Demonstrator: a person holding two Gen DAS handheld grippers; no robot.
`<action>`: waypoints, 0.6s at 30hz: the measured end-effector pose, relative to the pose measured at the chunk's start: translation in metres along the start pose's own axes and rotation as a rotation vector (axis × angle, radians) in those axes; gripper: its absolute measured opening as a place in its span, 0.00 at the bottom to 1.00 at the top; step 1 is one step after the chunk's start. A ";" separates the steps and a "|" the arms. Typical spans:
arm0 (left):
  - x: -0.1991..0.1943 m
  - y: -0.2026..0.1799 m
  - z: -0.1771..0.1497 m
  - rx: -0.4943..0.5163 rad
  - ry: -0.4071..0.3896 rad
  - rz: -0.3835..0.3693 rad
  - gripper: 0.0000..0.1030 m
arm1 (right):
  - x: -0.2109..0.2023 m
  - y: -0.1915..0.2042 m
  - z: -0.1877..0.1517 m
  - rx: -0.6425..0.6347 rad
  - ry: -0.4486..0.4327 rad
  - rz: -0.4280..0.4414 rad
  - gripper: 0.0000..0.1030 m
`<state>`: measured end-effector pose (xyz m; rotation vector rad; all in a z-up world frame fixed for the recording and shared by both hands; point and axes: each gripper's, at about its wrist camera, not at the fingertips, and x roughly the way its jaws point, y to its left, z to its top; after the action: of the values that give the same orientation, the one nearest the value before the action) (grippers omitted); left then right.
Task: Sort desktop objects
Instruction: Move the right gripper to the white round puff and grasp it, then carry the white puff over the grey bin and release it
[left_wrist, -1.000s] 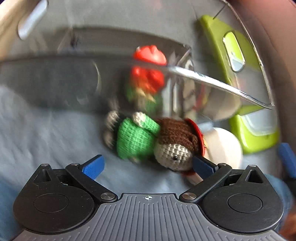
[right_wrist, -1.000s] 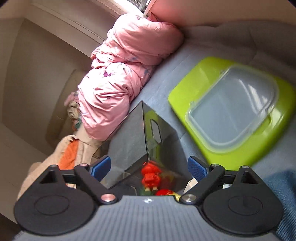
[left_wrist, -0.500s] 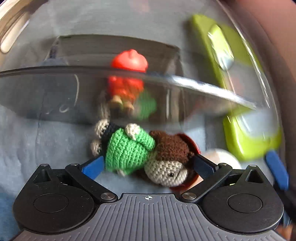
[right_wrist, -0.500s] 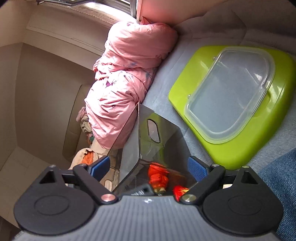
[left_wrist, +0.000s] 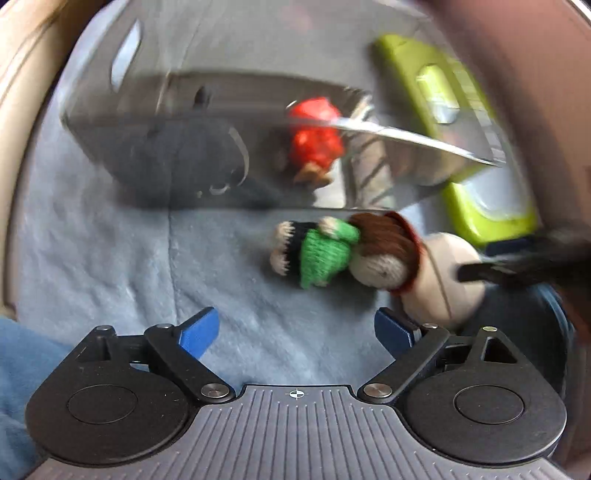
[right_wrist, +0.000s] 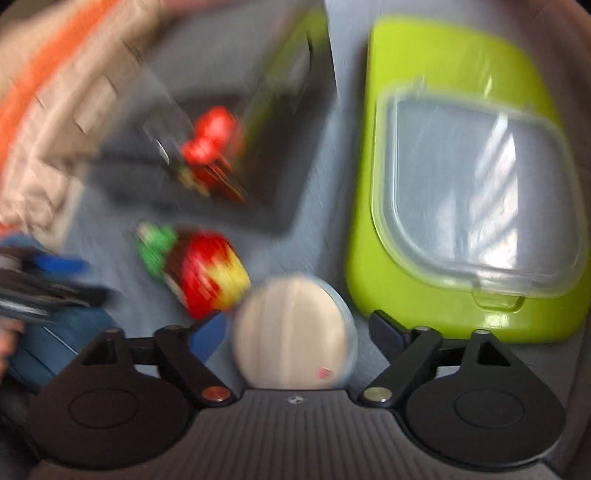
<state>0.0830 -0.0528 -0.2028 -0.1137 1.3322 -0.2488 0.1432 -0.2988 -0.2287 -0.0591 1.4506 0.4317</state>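
The left gripper (left_wrist: 295, 332) is standing open with nothing between its pads; its jaws have just been closing a little. The crocheted doll (left_wrist: 343, 253) is lying on its side on the blue-grey cloth (left_wrist: 110, 266), ahead of the fingers and just in front of the smoked clear box (left_wrist: 166, 147), which is holding a red figure (left_wrist: 314, 142). The right gripper (right_wrist: 297, 328) is straddling the cream round disc (right_wrist: 295, 332), jaws just closing, pads not visibly pressing on it. The doll is judged light, soft and compressible, unlikely to slip; the green torso is offering the best hold. The disc is looking rigid and smooth, so a grip across its rim is advised. The box rim is hanging close over the doll, and the green lidded container (right_wrist: 443, 74) is crowding the disc on the right; open cloth is remaining nearer the left gripper
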 end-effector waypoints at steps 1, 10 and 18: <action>-0.010 -0.002 -0.001 0.051 -0.017 0.000 0.92 | 0.012 -0.001 0.005 0.001 0.058 -0.011 0.76; -0.073 -0.041 -0.036 0.277 -0.064 -0.183 0.95 | 0.035 0.011 0.013 -0.007 0.108 0.025 0.63; -0.097 -0.035 -0.041 0.321 -0.102 -0.224 0.96 | -0.025 0.060 -0.013 -0.078 -0.026 -0.044 0.47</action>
<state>0.0179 -0.0602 -0.1126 -0.0041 1.1628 -0.6353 0.1108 -0.2535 -0.1933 -0.1473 1.4036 0.4518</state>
